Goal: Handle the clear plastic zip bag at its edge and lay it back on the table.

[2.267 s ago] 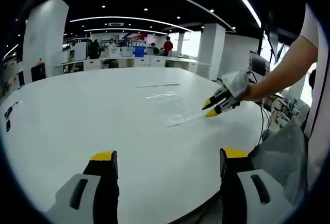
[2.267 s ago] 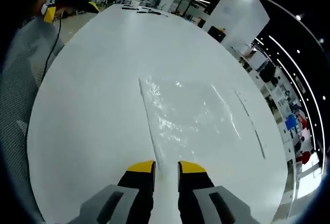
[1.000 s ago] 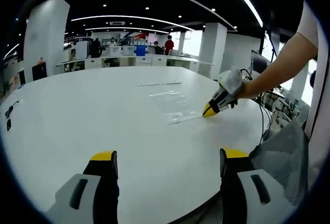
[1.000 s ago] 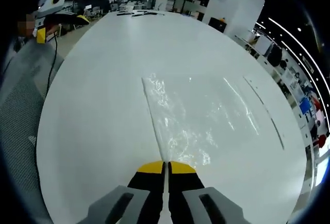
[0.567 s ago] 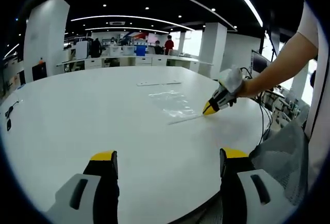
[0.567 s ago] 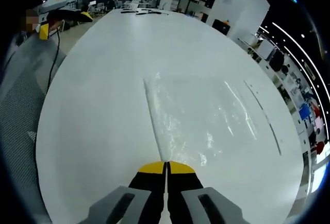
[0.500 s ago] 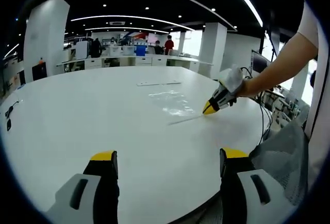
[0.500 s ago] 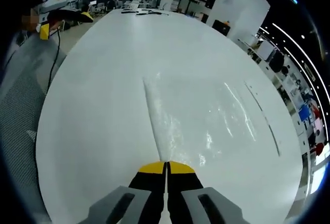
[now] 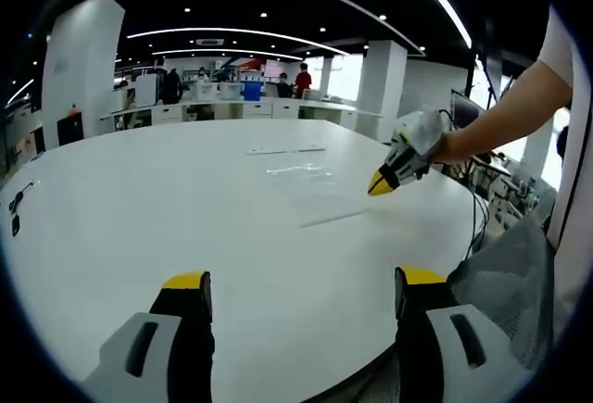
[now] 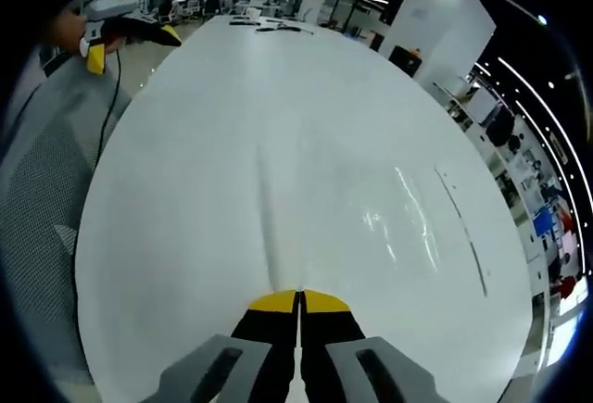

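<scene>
We find the right gripper [image 10: 298, 297] clenched, whether on the flimsy, slippery zip bag [image 10: 343, 227] at twelve o'clock we cannot tell; left gripper [image 9: 295, 284] released; take its edge

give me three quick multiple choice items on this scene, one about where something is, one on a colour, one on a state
1. Where do the right tongs hold the clear zip bag?
A. at its near edge
B. at its far corner
C. at its middle

2. What colour are the tips of the left tongs?
A. red
B. yellow
C. green

3. How do the left tongs' jaws stand?
A. shut on the bag
B. shut on a cable
C. open, holding nothing

Answers:
1 A, the shut tips meet the bag's nearest edge in the right gripper view.
2 B, both tips are capped yellow in the left gripper view.
3 C, a wide gap shows bare white table between them.
</scene>
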### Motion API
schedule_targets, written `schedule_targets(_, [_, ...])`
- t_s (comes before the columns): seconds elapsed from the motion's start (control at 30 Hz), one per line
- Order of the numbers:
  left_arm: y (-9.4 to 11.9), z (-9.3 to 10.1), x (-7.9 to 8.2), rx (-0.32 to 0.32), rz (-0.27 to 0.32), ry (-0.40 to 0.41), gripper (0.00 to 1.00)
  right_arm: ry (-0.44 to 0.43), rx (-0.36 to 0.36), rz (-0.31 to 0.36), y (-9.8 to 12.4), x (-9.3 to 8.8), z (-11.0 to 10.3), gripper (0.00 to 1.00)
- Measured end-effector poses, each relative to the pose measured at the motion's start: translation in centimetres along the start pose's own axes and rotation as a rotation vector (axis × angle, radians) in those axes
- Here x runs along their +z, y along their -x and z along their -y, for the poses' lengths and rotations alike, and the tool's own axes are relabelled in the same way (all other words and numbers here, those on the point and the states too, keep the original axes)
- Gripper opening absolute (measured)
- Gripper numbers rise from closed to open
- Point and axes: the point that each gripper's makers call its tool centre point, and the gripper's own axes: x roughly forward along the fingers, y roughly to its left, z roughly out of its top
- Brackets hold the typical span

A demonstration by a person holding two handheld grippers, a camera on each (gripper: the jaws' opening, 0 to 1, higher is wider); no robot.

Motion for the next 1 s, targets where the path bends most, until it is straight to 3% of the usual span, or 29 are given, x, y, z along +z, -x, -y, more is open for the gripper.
schedule_targets(0.37, [0.0, 0.2, 0.0, -0.005, 0.0, -0.003, 0.8, 0.052, -0.007, 0.014, 2.7, 1.6, 0.4, 0.0])
schedule_targets(1.0, [-0.1, 0.5, -0.5, -0.035, -0.024, -0.024, 0.79, 0.048, -0.007, -0.002, 6.4, 2.7, 0.6, 0.0])
